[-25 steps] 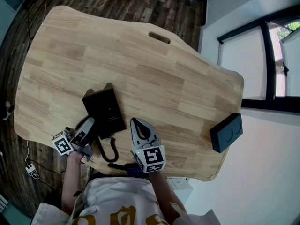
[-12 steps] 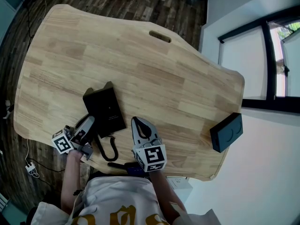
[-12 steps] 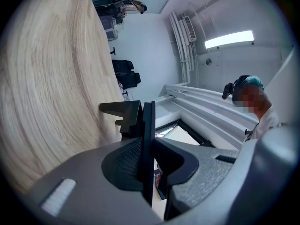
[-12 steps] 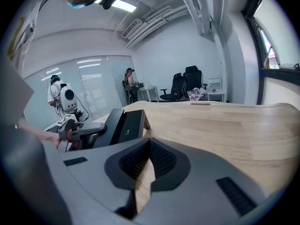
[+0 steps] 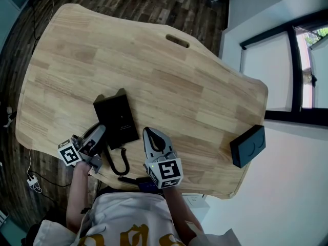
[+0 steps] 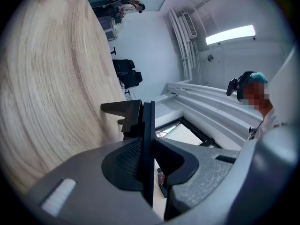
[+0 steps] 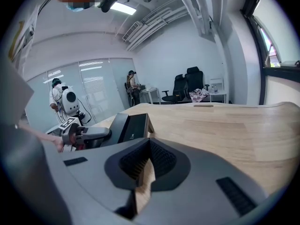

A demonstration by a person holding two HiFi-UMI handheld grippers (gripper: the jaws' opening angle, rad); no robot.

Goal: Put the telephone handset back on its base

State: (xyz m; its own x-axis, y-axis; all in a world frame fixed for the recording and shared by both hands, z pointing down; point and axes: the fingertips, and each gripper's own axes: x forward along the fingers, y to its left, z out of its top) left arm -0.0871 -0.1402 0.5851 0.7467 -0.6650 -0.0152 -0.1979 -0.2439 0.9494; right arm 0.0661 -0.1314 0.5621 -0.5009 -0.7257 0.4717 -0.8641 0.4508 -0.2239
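1. My left tongs (image 6: 146, 143), turned on their side, pinch a thin black plastic telephone handset (image 6: 148, 117) edge-on.
2. My right tongs (image 7: 147, 145) are pressed together and empty, tips over the light wooden table (image 5: 179, 86).
3. Just past the left tips sits the slanted black rectangular base (image 5: 117, 119). The handset seems to lie along its near-left side, so I judge this is the seating step.
4. Next I should spread the left jaws gently and draw straight back, so I don't drag the handset off.

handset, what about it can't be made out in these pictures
Head view: the left tool hides the handset; only the coiled cord shows.
Left gripper view: a thin black slab is clamped in the tool; handset or not, cannot tell.
Right gripper view: the left tool's body blocks what it holds, beside the base.
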